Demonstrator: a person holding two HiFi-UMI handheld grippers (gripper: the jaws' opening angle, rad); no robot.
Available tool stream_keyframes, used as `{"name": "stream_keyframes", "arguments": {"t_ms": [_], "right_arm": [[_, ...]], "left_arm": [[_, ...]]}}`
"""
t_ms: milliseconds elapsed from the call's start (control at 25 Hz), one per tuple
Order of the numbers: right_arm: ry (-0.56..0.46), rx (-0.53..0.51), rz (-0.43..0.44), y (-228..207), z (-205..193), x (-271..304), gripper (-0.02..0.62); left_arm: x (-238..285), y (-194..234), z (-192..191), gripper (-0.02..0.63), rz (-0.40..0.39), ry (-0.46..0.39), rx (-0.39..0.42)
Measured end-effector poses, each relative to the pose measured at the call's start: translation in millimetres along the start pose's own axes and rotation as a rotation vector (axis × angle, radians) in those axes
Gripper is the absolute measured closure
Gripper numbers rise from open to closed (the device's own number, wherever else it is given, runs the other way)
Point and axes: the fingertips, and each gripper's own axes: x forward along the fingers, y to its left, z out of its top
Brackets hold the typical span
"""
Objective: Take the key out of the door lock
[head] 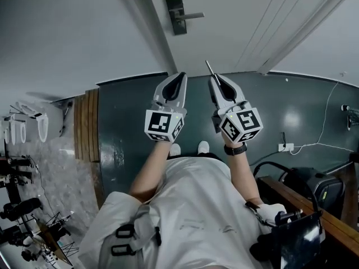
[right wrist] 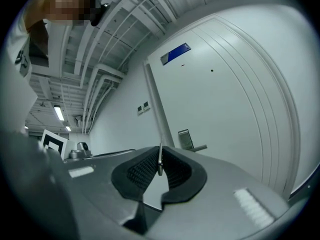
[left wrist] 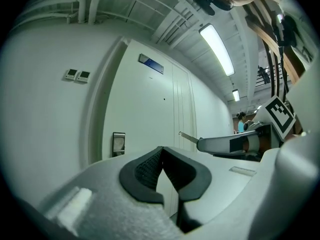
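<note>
at right gripper [head: 214, 79], slim silver key [head: 208, 66]

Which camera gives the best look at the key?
The head view: the key sticks out full-length from the right tool. The left gripper view shows it small, side-on, against the door. The right gripper view shows only a thin edge pinched between the pads.

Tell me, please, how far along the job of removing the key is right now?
Done: the key is out of the door lock and clear of the door. In hand: the right gripper is shut on the key, its blade sticking out past the tips. The left gripper is shut and empty. Nothing of the removal looks left.
</note>
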Motion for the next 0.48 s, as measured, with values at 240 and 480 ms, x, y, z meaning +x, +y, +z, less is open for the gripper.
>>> {"name": "stream_keyframes", "arguments": {"t_ms": [240,480], "right_arm": [[-0.008,-0.029,-0.014,15,6,9,0.569],[-0.002,-0.066,-0.011,35,6,29,0.569]], "left_arm": [[-14,11,9,0.604,0.000,-0.033,-0.013],[-22,40,12,0.604,0.006,-0.052,-0.038]]}}
